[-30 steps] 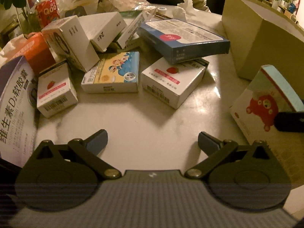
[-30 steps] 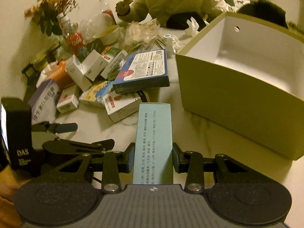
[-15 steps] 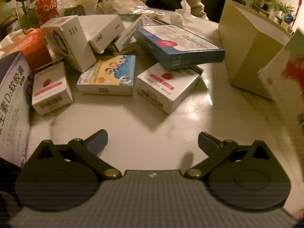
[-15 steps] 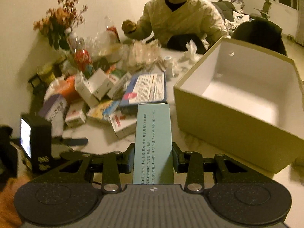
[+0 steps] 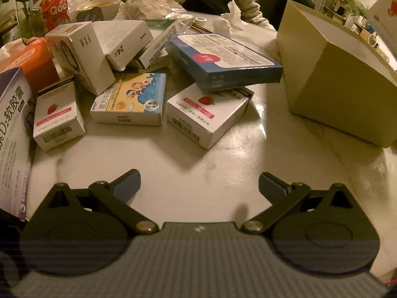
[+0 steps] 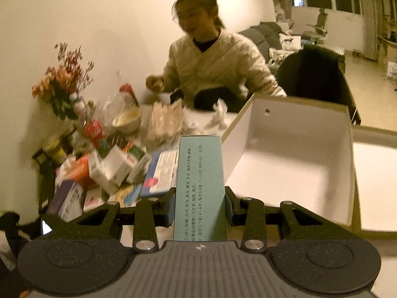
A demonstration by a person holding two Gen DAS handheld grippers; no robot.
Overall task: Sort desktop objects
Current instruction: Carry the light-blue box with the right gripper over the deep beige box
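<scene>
In the left wrist view, the left tool (image 5: 199, 183) is seen at the bottom of the frame with its jaws spread wide and nothing between them; only bare desk (image 5: 198, 159) lies under the gap. A heap of boxes fills the upper left. A white strawberry box (image 5: 207, 115) lies nearest the centre, with a blue flat box (image 5: 223, 60) resting partly on its far end. A cartoon box (image 5: 130, 99) lies just left of it, and a smaller strawberry box (image 5: 57, 118) stands further left. A purple box (image 5: 12, 139) is cut off by the left edge. Behind these, white boxes are piled against each other, and an orange pack (image 5: 34, 62) sits at the far left. A red can (image 5: 54, 12) and a bowl (image 5: 104, 3) are seen at the top. An open carton (image 5: 335, 92) stands at the right, apart from the heap.

In the right wrist view, the right tool (image 6: 199, 207) is pinching a teal box (image 6: 199, 186), which is gripped on both long sides and points away up the frame, its printed face up. The teal box is held in the air above the desk, its far end near the left wall of the carton (image 6: 292, 164), whose white inside is shown at the right. The heap is seen blurred at the left, flowers (image 6: 62, 82) at the upper left. A person in a pale quilted jacket (image 6: 215, 69) is seated at the far side of the desk.
</scene>
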